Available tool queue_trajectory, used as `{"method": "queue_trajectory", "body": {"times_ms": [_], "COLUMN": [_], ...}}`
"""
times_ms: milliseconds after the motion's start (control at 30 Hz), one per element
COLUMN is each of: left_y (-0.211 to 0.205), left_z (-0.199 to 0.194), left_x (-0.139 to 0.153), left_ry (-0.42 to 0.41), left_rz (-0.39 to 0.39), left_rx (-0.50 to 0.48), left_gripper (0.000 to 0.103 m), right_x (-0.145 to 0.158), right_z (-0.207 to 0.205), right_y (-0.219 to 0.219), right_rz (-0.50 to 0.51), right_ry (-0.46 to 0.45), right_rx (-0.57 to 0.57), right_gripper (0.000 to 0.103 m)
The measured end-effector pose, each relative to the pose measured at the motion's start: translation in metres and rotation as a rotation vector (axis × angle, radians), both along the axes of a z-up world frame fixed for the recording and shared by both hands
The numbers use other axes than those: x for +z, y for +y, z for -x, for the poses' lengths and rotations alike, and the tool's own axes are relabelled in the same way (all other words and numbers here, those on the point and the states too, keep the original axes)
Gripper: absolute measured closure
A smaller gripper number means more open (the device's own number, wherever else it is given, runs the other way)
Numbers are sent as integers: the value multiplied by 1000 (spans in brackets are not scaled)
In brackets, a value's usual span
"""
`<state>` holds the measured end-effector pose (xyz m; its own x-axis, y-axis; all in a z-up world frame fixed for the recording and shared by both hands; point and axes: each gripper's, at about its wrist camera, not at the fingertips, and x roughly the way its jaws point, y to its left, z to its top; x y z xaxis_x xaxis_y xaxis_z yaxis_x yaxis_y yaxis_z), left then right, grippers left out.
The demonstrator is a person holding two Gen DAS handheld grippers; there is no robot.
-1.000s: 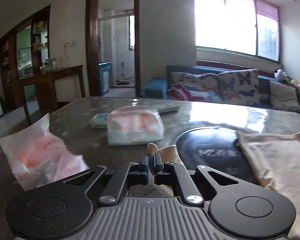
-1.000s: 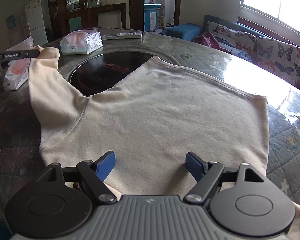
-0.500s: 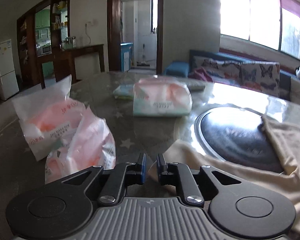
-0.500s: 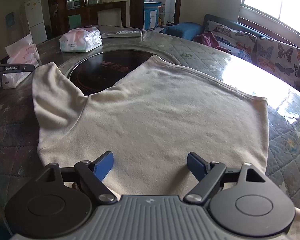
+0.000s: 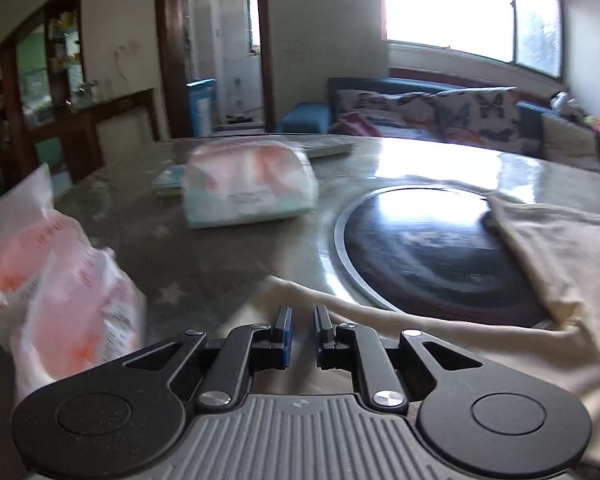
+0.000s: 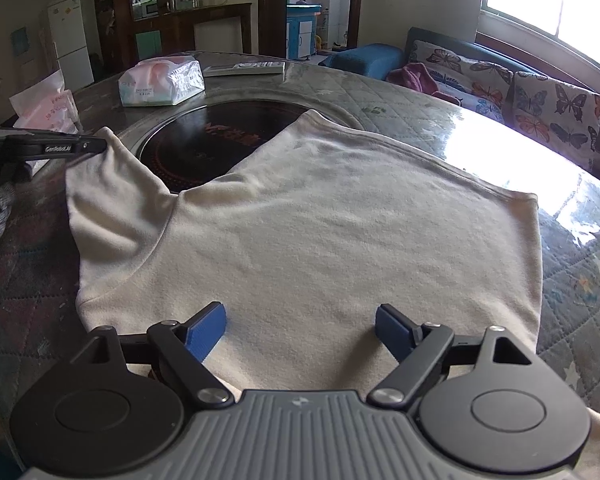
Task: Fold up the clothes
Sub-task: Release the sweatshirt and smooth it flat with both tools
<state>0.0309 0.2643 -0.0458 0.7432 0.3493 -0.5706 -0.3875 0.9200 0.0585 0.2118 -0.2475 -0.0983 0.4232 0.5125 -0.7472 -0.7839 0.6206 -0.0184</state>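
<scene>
A cream long-sleeved top [image 6: 340, 240] lies flat on the round table, partly over the black inset disc [image 6: 204, 144]. Its sleeve [image 6: 112, 200] stretches out toward the left. My left gripper [image 6: 100, 145] sits at the sleeve's end. In the left wrist view the left gripper [image 5: 303, 314] has its blue pads a narrow gap apart, and the sleeve [image 5: 420, 332] lies flat under and ahead of them, not pinched. My right gripper [image 6: 300, 320] hovers wide open over the near part of the top, with nothing between its fingers.
A pink-and-white tissue pack [image 6: 160, 82] and a remote [image 6: 244, 68] lie at the table's far side. A crinkled pink plastic bag [image 5: 52, 280] sits close by the left gripper's left. The quilted table cover [image 6: 420, 108] runs right toward a sofa.
The left gripper, earlier shut on the raised sleeve tip, has parted its jaws and dropped lower. The sleeve now lies spread on the table. The right gripper has stayed put.
</scene>
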Motion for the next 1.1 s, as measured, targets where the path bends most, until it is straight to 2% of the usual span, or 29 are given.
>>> {"method": "queue_trajectory", "body": {"times_ms": [233, 433, 600, 733, 833, 1000, 1100], "left_y": [6, -1, -52, -106, -138, -160, -160], "left_z": [-19, -15, 2, 7, 7, 7, 10], "left_x": [1, 14, 32, 36, 28, 9, 7], "left_ry": [34, 17, -26, -38, -18, 43, 38], "left_rz": [-66, -21, 89, 113, 101, 44, 30], "left_rx": [11, 17, -175, -355, -461, -512, -512], "left_gripper": [88, 88, 88, 88, 88, 88, 87], "right_x": [2, 9, 12, 11, 10, 7, 10], "right_z": [2, 5, 5, 6, 11, 26, 37], "right_y": [-2, -9, -17, -27, -36, -47, -53], "right_rz": [4, -9, -30, -33, -23, -3, 2], "right_ry": [-8, -21, -27, -21, -18, -29, -69], "right_rx": [3, 1, -19, -45, -54, -39, -31], "right_gripper": [19, 19, 19, 18, 18, 18, 18]}}
